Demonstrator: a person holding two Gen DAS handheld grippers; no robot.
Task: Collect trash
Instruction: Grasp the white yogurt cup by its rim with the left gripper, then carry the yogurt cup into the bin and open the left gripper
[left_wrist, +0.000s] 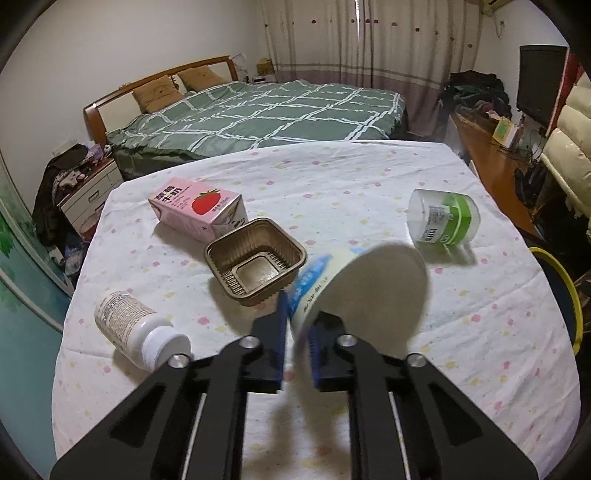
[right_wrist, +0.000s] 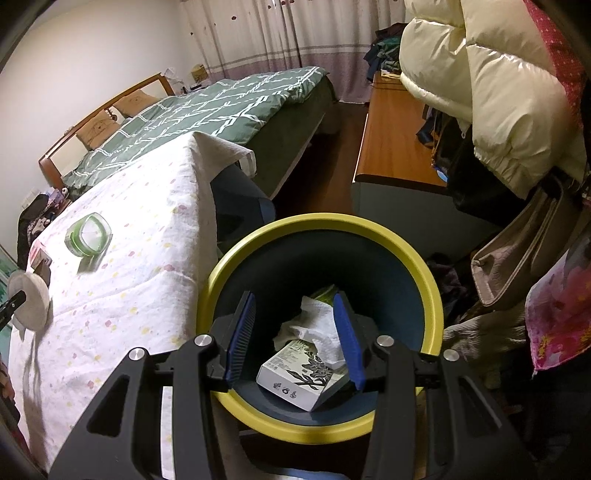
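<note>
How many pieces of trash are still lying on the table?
4: the pink milk carton at the far left, the foil tray beside it, the white pill bottle near left, the green-banded jar far right. The paper cup is already gripped.

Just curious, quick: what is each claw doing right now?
Left gripper: closed on the rim of a paper cup.
Right gripper: open, empty, above the bin.

One pink milk box (left_wrist: 197, 208), one gold tray (left_wrist: 255, 261), one white bottle (left_wrist: 136, 328), one paper cup (left_wrist: 362, 291) and one clear jar (left_wrist: 443, 218) are here. One bin (right_wrist: 424, 273) holds one box (right_wrist: 303, 373) and one tissue (right_wrist: 317, 325).
</note>
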